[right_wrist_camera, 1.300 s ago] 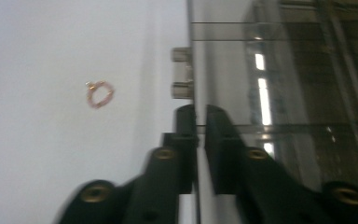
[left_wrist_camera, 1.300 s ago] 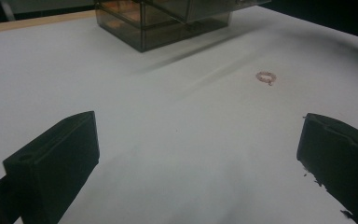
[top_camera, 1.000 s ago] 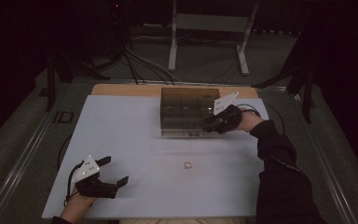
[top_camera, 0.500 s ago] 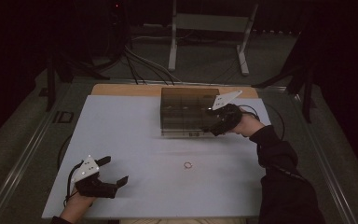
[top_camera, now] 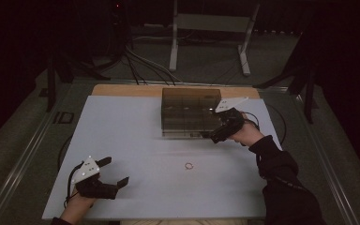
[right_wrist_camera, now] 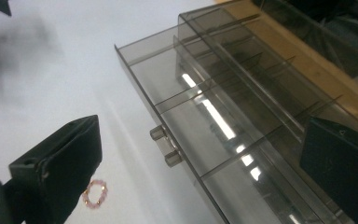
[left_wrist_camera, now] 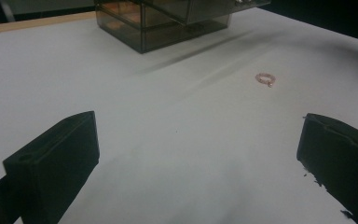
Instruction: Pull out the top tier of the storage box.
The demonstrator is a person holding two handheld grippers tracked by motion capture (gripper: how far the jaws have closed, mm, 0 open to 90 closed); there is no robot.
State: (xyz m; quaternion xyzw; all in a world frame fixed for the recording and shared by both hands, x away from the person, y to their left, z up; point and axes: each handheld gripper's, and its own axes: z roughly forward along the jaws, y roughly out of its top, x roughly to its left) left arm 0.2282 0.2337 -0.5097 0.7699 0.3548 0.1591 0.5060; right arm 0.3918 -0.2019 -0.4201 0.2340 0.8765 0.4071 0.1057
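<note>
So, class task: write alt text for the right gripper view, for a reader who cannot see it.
An open right gripper faces a smoky clear drawer, pulled partly out of its box, with the handle between the jaws but untouched. A small pink ring lies on the white table beside the left jaw.

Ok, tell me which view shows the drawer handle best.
The right gripper view: the handle sits close and sharp on the pulled-out drawer. In the high view the right tool covers it; the left gripper view shows the box far off.

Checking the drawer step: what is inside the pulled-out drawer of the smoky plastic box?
The drawer shows bare divided compartments with light glare; nothing lies in the visible ones. The right gripper's jaws cover its near corners. The pink bead ring lies outside on the table.
</note>
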